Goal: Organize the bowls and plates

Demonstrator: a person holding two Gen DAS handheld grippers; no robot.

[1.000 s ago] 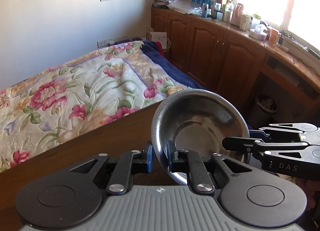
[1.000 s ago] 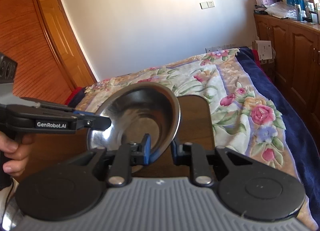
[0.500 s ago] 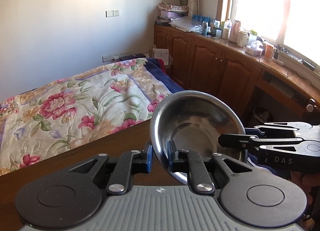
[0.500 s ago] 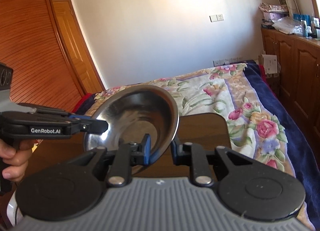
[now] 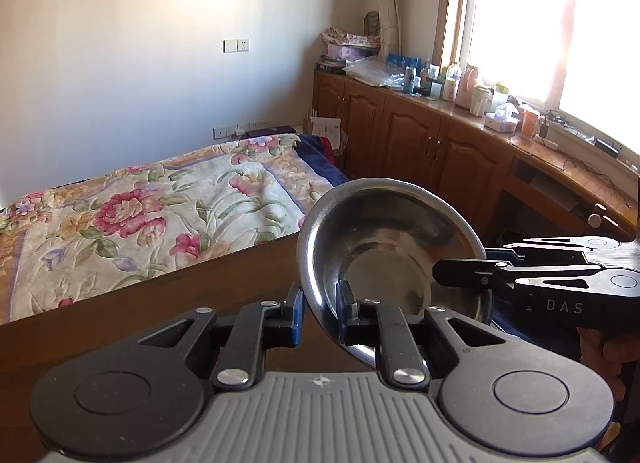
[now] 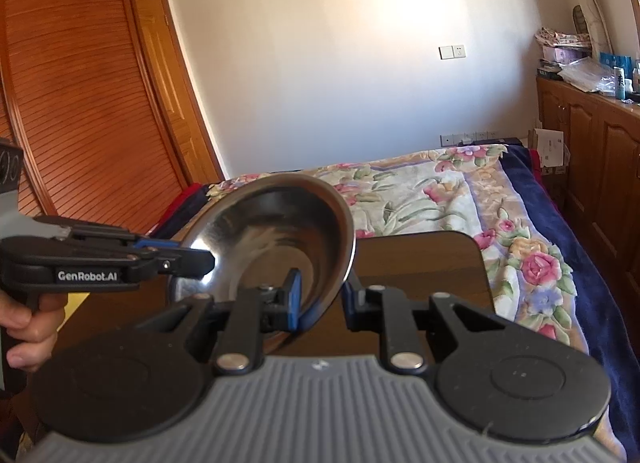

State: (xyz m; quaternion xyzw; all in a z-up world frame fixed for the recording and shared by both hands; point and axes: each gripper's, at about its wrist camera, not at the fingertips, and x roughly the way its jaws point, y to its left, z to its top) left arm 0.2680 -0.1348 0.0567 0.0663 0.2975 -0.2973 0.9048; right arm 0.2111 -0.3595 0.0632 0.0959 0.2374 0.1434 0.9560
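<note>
— Bowl first: where is the round, shiny stainless-steel bowl (image 5: 390,251)?

— Held in the air above the dark brown wooden bench (image 5: 168,303), tilted, its hollow turned toward both cameras. It touches nothing but the grippers.

— Left gripper (image 5: 319,305)?

— Its blue-padded fingers (image 5: 297,311) straddle the near rim of the bowl, one outside the wall and one inside. A narrow slit shows between the outer pad and the metal, so I cannot tell whether they truly pinch it or merely bracket it.

— And the right gripper (image 6: 322,297)?

— Much the same on the opposite rim: the left finger sits inside the bowl (image 6: 276,239) against the wall, the right finger stands outside with a small gap. Clamped or loose, I cannot tell.

— Do the two see each other?

— Yes. In the left wrist view the right gripper (image 5: 444,273) comes in from the right edge, tips at the bowl's rim. In the right wrist view the left gripper (image 6: 200,261) enters from the left, a hand (image 6: 28,327) curled round its handle.

— Behind it all?

— A bed with a floral quilt (image 5: 152,211), wooden cabinets (image 5: 420,143) under a bright window.
</note>
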